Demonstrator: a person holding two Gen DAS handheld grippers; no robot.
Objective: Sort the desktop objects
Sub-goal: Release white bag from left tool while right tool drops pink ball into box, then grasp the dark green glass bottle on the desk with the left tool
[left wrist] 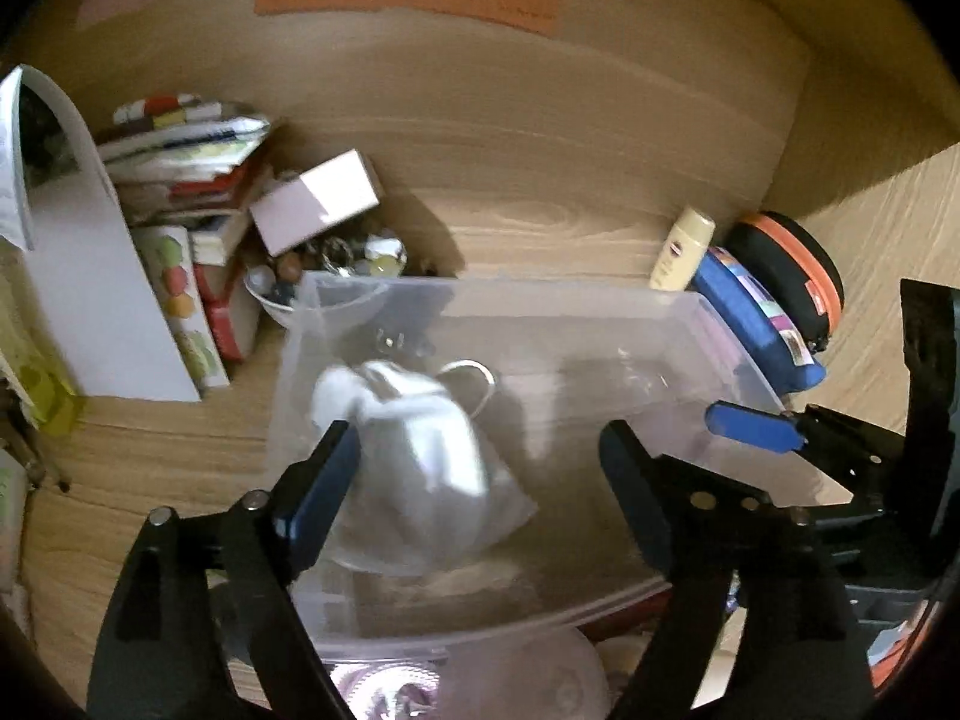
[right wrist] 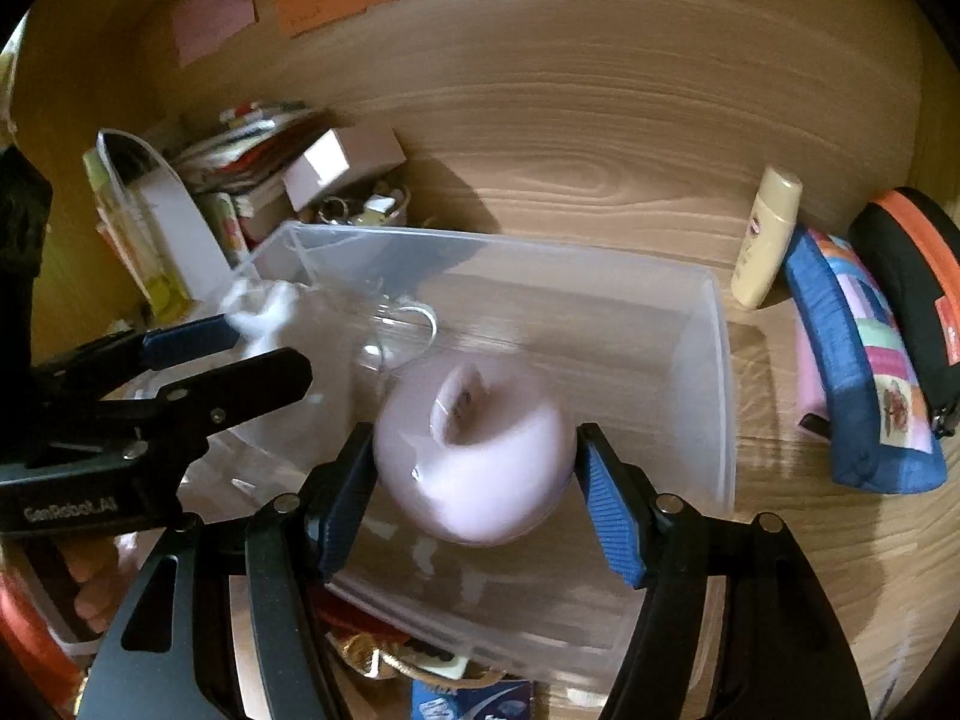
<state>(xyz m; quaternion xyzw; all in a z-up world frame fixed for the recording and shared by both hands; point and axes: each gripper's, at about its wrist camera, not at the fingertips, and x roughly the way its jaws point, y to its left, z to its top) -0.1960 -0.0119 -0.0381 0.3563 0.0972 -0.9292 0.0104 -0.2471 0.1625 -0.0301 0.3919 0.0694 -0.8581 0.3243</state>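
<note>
While the clear bin [right wrist: 714,372] stood on the wooden bench [right wrist: 600,180], a round pink object [right wrist: 474,456] was gripped between the blue pads of the right hand-held gripper [right wrist: 474,498] above the bin's interior. The left hand-held gripper [left wrist: 480,498] was held wide open over the same bin — a clear bag [left wrist: 420,468] with something white inside lay between its fingers, contact unclear through blur. A cream bottle [right wrist: 768,240] and a blue pouch [right wrist: 864,372] were seen beside the bin — books [left wrist: 192,192] stacked behind.
</note>
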